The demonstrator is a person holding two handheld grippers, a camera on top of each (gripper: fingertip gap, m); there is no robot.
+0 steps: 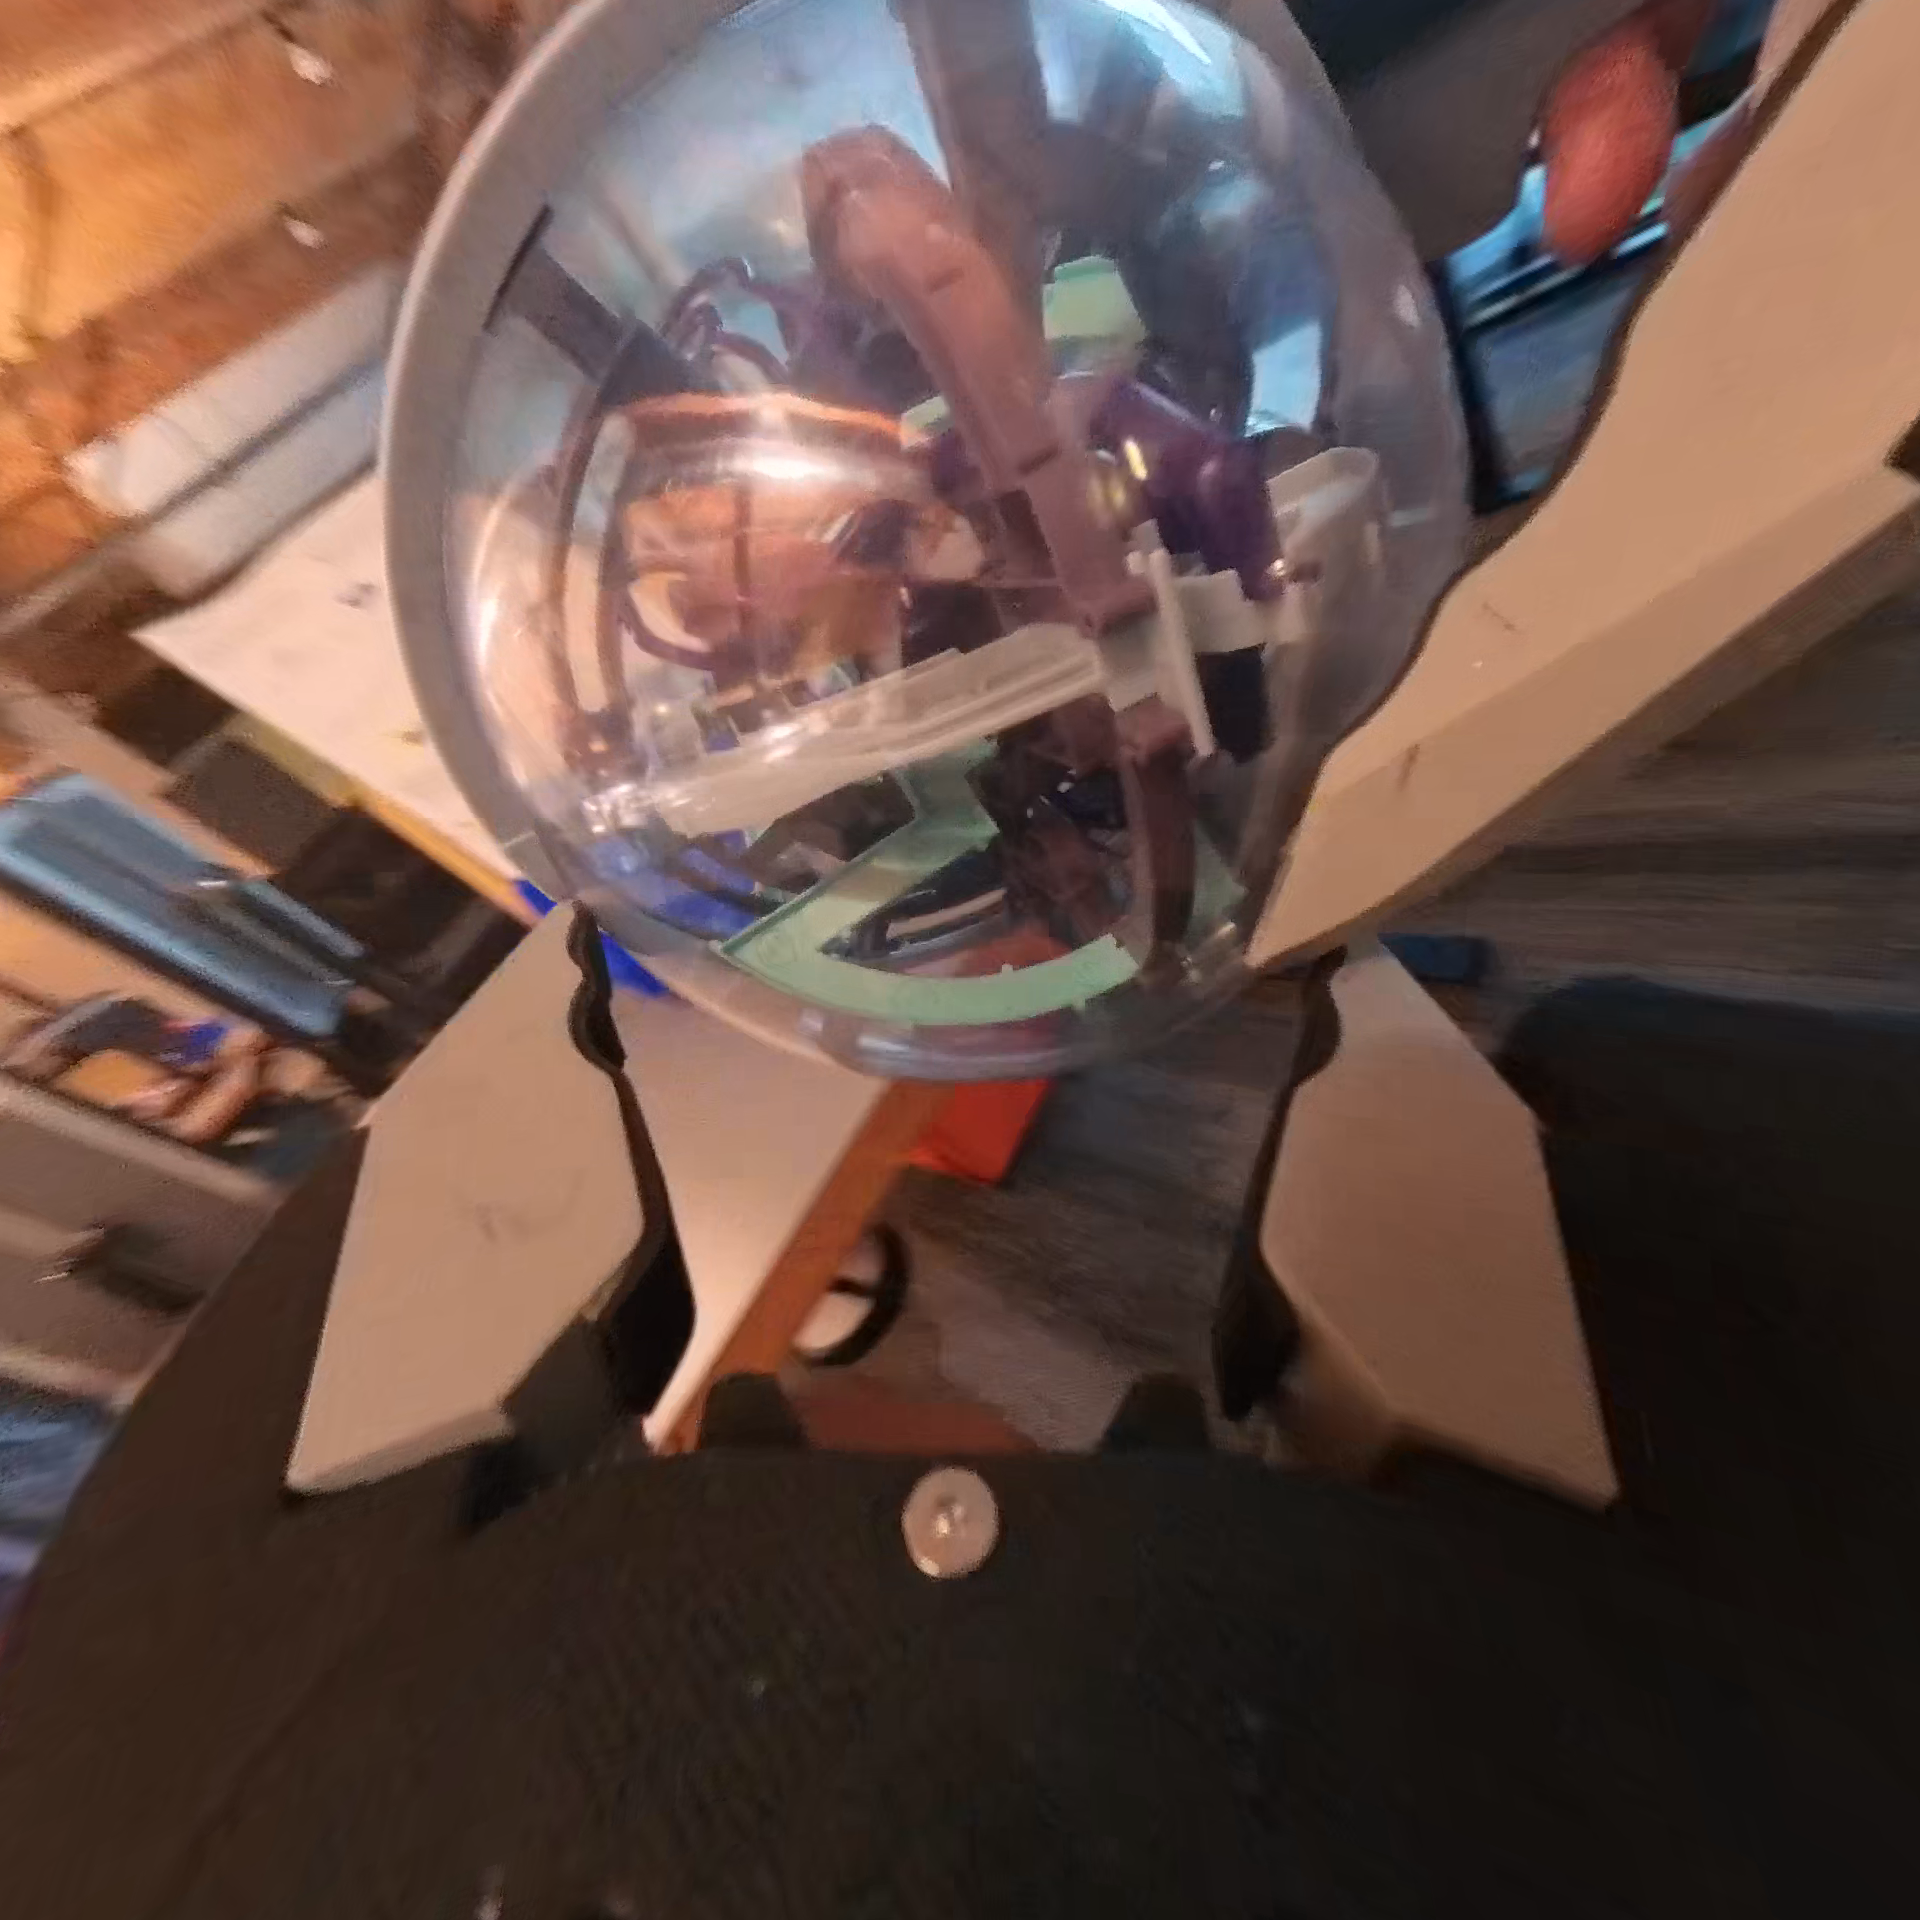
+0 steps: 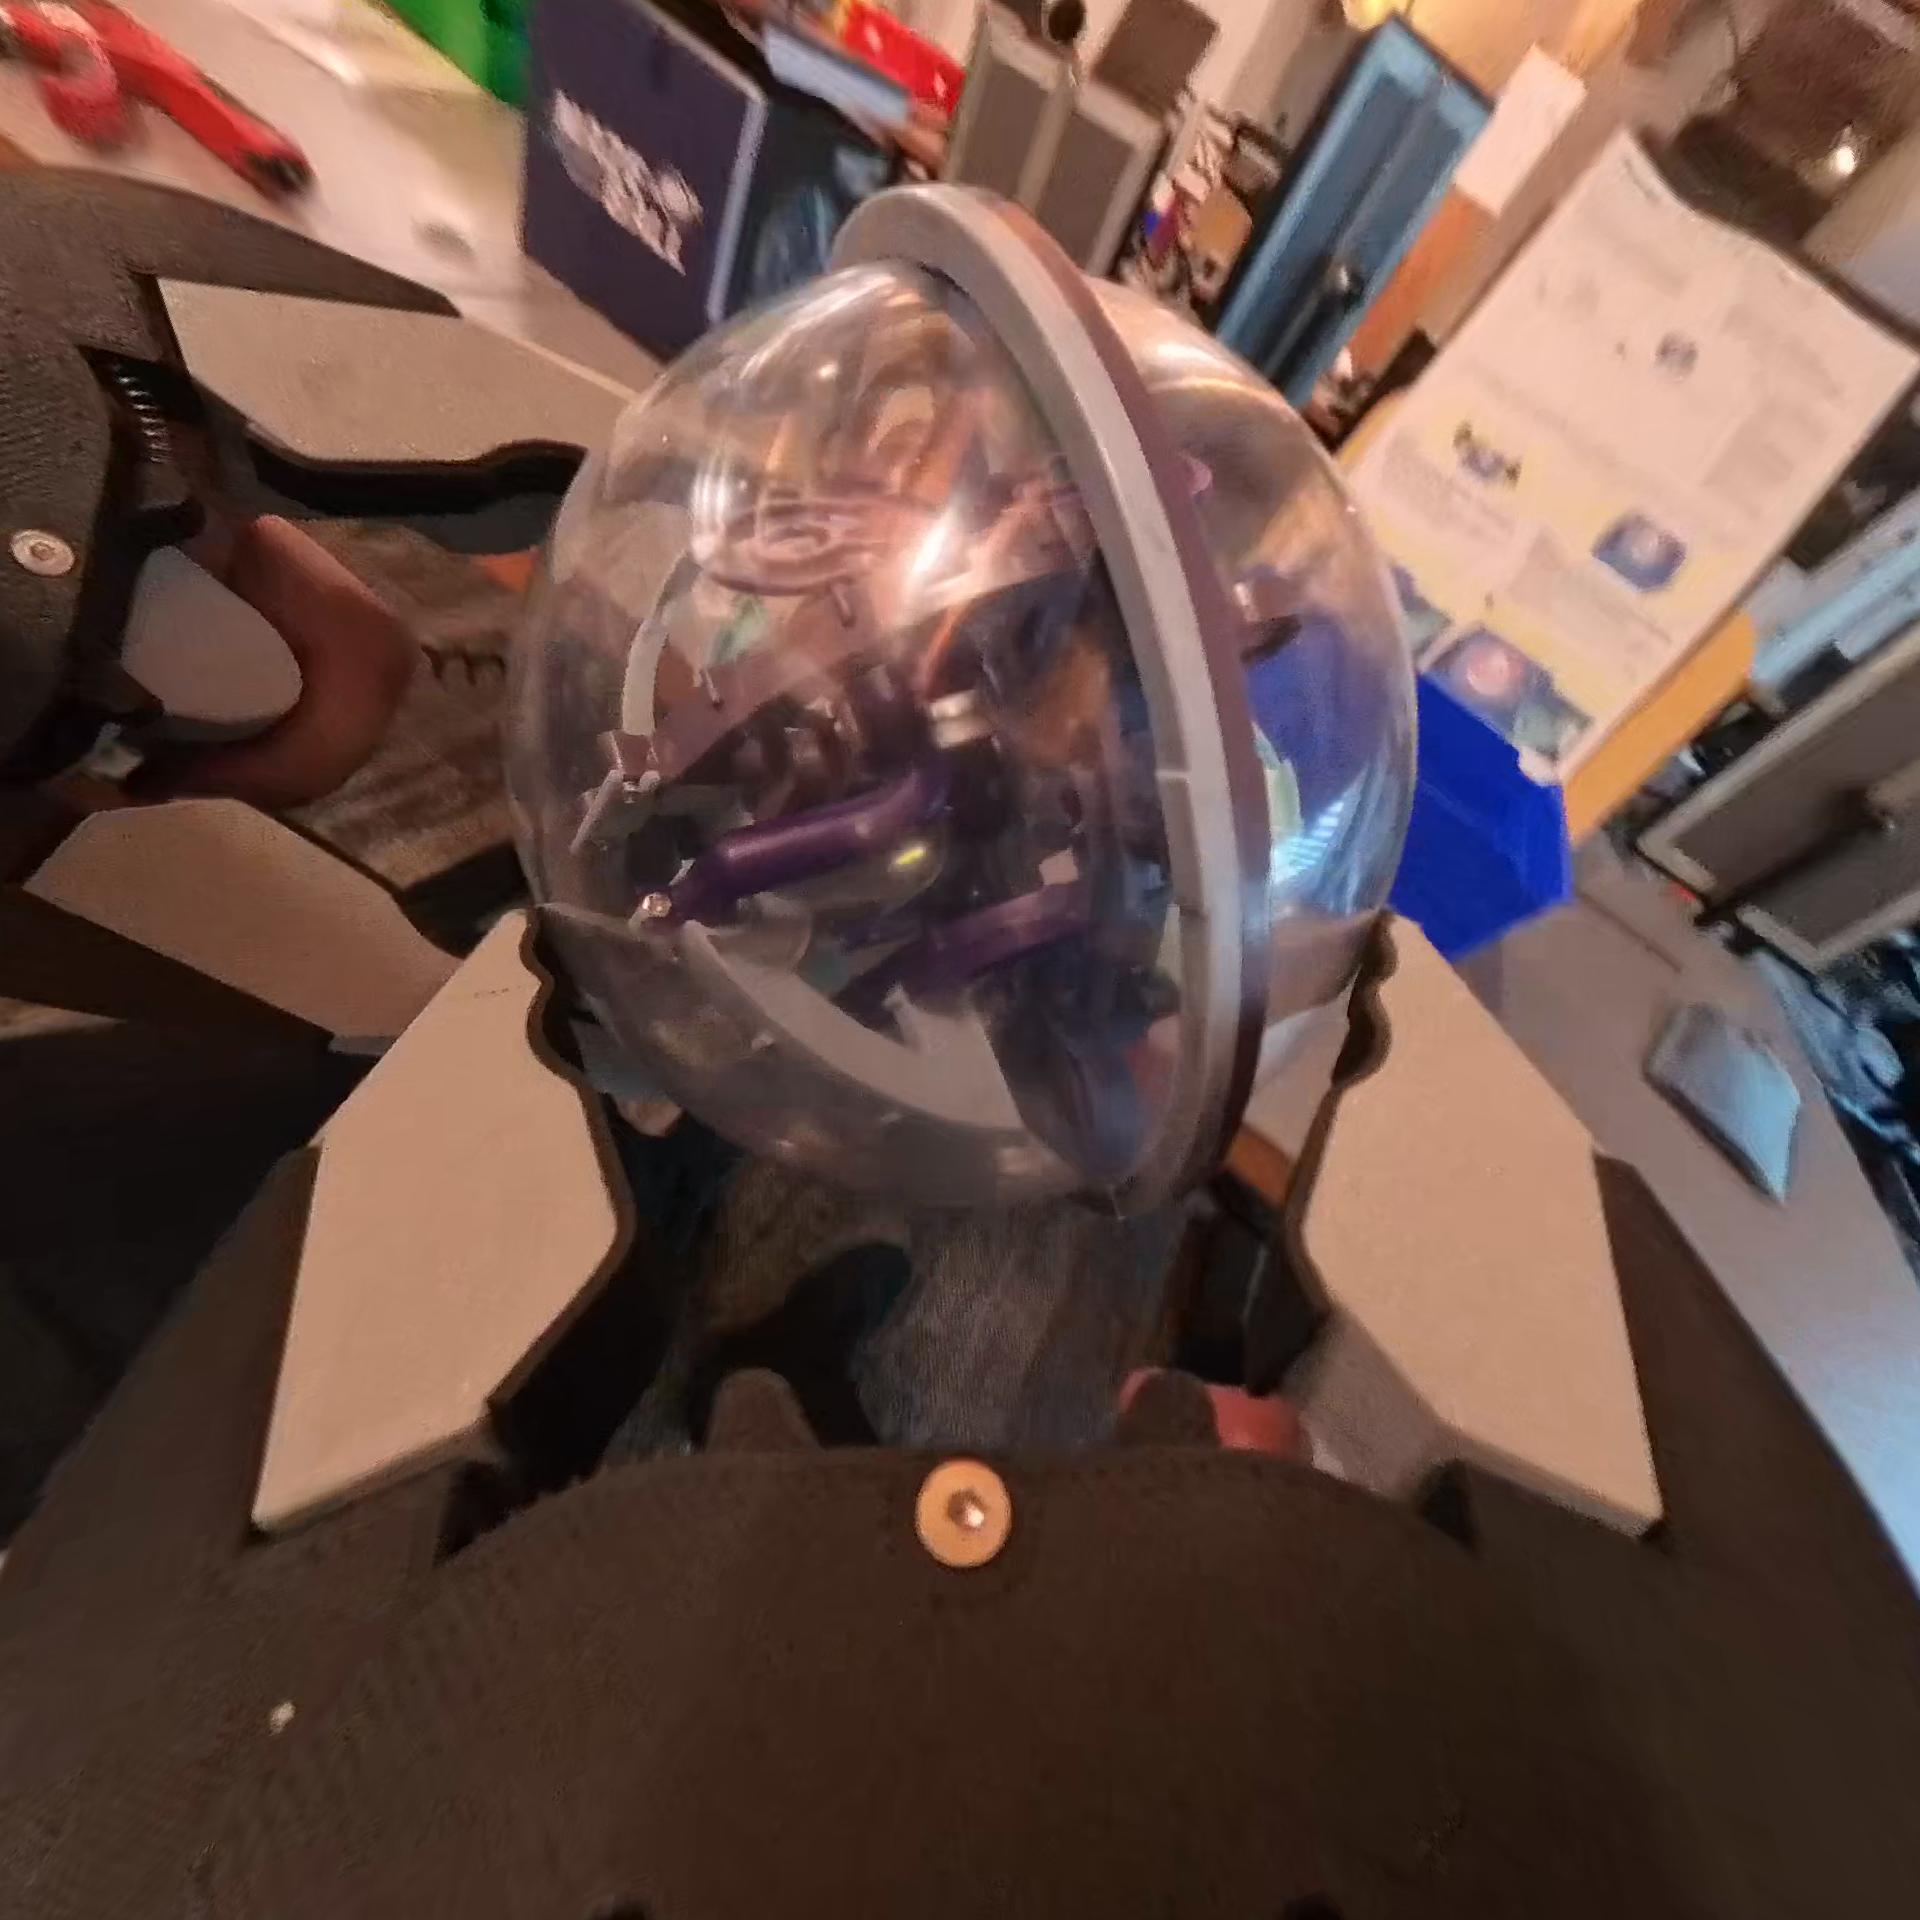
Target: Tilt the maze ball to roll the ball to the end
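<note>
The maze ball (image 1: 914, 540) is a clear sphere with a grey equator ring and purple, brown, green and white tracks inside. It is held up in the air. My left gripper (image 1: 945, 945) is shut on its lower part, one fingertip on each side. My right gripper (image 2: 951, 935) is shut on the same maze ball (image 2: 935, 675) from another side. One of the right gripper's fingers (image 1: 1558, 520) shows at the upper right of the left wrist view. The left gripper's fingers (image 2: 364, 364) reach in from the left of the right wrist view. A small shiny bead (image 2: 655, 904) sits at the end of a purple tube.
A white table (image 1: 312, 623) lies below and behind the ball. A blue bin (image 2: 1475, 831), a dark blue box (image 2: 634, 197), a red tool (image 2: 156, 94) and a poster board (image 2: 1610, 436) stand around. A person's hand (image 2: 312, 675) holds the left gripper.
</note>
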